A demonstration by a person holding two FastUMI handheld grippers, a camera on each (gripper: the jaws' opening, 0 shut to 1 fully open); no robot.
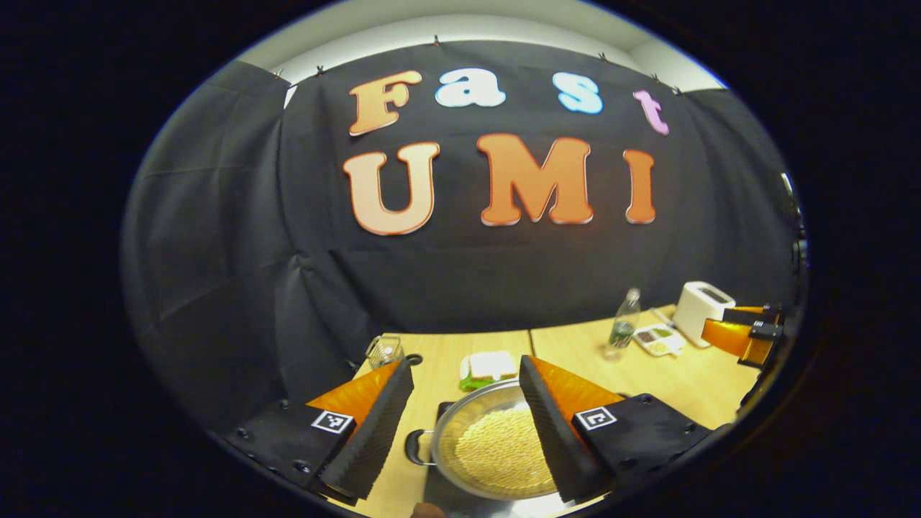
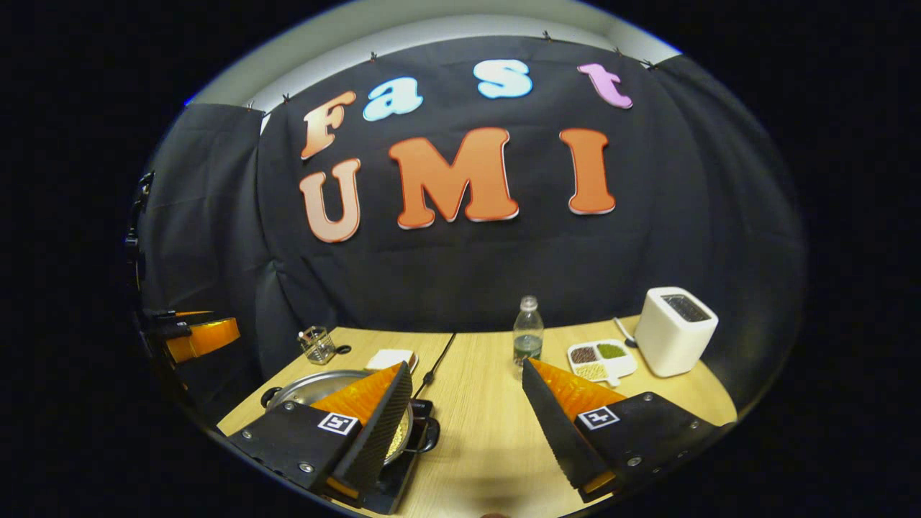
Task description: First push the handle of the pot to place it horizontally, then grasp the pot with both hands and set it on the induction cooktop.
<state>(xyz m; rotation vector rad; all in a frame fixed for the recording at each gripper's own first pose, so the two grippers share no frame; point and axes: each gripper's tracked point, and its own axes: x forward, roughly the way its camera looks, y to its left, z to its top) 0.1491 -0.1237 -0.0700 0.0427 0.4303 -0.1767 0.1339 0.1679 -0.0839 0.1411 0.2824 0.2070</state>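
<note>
Pot: round silver metal pot [image 1: 496, 450] with pale grains inside, standing on the flat black induction cooktop [image 2: 403, 482] at the near left of the light wooden table [image 2: 482, 410].
Pot handles: two small black loop handles; one [image 1: 416, 446] juts to the left of the rim in the left gripper view, one [image 2: 429, 434] to the right of the rim in the right gripper view. The line through them runs left to right across the table.
Left gripper [image 1: 466, 374]: jaws wide apart, gripping nothing, raised above the pot; one finger [image 1: 374, 424] is to the left of the loop handle, the other overlaps the pot's right half.
Right gripper [image 2: 466, 374]: jaws wide apart, gripping nothing, over bare table right of the pot; its left finger [image 2: 378, 417] overlaps the pot rim.
Behind pot: white block on a green dish [image 1: 488, 368]; clear glass holder [image 1: 383, 350] at the far left.
Centre far: clear plastic bottle [image 2: 527, 337], upright.
Right far: white divided tray [image 2: 601, 358] with dark, green and pale fillings; white boxy toaster [image 2: 674, 329] just beside it.
Cable: thin black cord [image 2: 435, 367] running from the cooktop to the far edge.
</note>
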